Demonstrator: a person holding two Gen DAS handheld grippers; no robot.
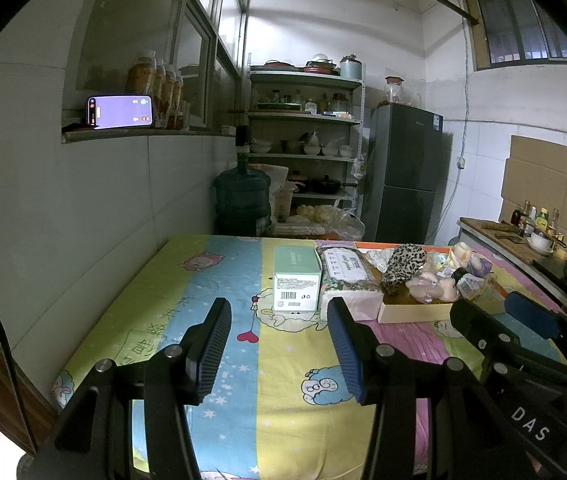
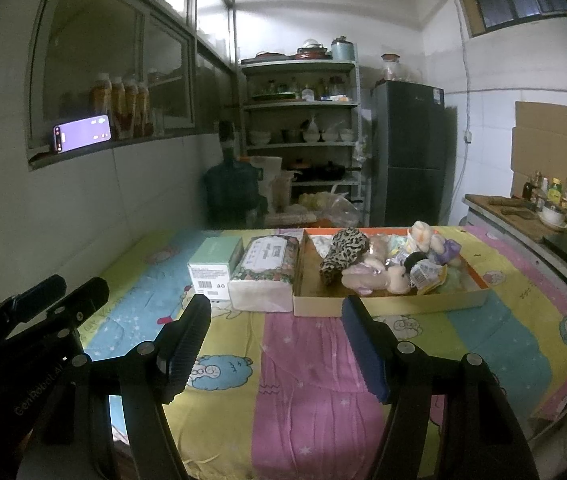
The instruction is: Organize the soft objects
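On a cartoon-print tablecloth [image 2: 315, 360], plush toys [image 2: 387, 264] lay heaped in a shallow cardboard tray [image 2: 383, 306] at 12 o'clock, apparently gathered for tidiness, while left gripper [image 1: 279, 340] and right gripper [image 2: 275, 340] hovered spread wide, empty.

One tray [image 2: 387, 304]; two boxes [image 2: 214, 268].

Dim indoor light throughout; the phone screen [image 1: 120, 111] glows brightest (slightly blown out). Fisheye bending curves walls toward black corners, and far shelves [image 2: 299, 120] look soft.
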